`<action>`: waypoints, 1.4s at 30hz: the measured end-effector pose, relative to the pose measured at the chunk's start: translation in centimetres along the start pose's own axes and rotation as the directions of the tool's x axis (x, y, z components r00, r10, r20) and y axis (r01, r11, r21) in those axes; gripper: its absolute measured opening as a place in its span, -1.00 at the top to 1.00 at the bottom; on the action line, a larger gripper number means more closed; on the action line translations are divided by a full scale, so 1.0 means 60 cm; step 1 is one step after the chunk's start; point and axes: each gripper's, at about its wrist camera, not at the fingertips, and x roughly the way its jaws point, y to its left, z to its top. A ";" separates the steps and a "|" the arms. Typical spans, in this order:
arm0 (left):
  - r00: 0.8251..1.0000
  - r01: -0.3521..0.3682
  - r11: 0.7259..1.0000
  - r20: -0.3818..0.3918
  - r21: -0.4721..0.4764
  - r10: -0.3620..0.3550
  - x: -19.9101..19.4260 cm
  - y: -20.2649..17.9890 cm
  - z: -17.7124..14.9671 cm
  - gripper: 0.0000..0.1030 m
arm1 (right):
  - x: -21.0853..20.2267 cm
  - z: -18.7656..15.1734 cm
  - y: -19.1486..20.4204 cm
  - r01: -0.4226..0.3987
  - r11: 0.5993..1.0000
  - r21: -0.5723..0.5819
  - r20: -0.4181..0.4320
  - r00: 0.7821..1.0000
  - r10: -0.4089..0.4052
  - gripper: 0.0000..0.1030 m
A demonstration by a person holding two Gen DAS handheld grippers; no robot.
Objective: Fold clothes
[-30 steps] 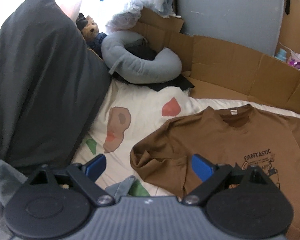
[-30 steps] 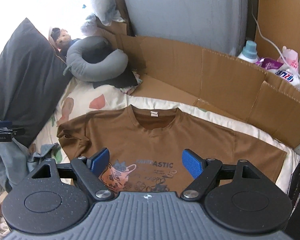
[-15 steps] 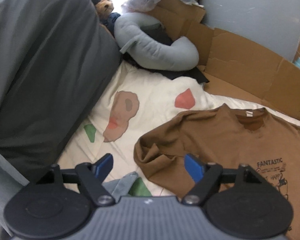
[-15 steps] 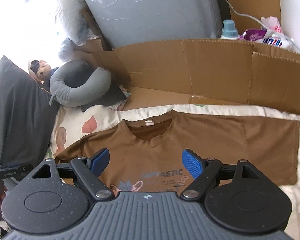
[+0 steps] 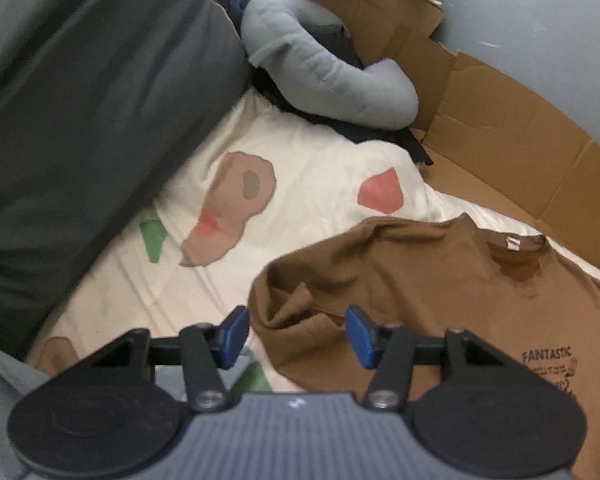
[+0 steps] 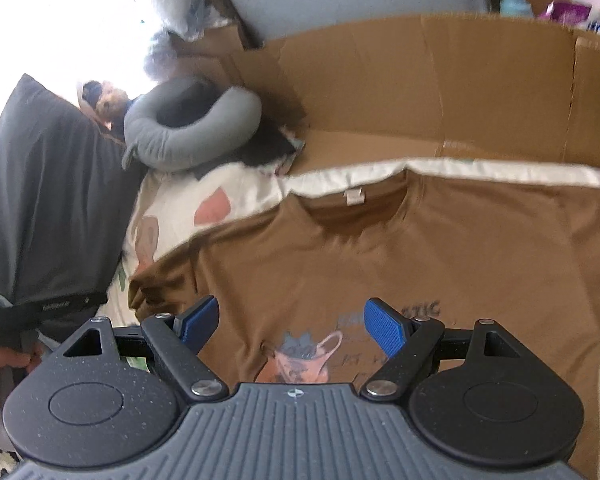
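Observation:
A brown T-shirt [image 6: 380,256] with a printed front lies face up on the patterned cream bedsheet [image 5: 300,168], collar toward the cardboard. Its left sleeve [image 5: 300,300] is crumpled and bunched. My left gripper [image 5: 296,334] is open and empty, just above that crumpled sleeve, with a blue pad on either side of it. My right gripper [image 6: 290,322] is open and empty, hovering over the shirt's chest print [image 6: 308,354]. The shirt also shows in the left wrist view [image 5: 440,280].
A dark grey pillow [image 5: 80,100] stands along the left. A grey neck pillow [image 5: 324,76] and a teddy bear [image 6: 106,104] lie at the back left. Cardboard sheets [image 6: 420,92] line the far side. Bottles and packets [image 6: 560,4] stand behind them.
My left gripper has moved forward and down toward the crumpled sleeve. My right gripper has moved closer over the shirt's chest. Both stay open.

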 end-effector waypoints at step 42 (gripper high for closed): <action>0.986 -0.160 0.976 -0.018 0.150 0.165 0.050 0.118 0.049 0.91 | 0.098 -0.095 0.011 -0.016 1.000 -0.014 -0.176 0.984 0.013 -0.64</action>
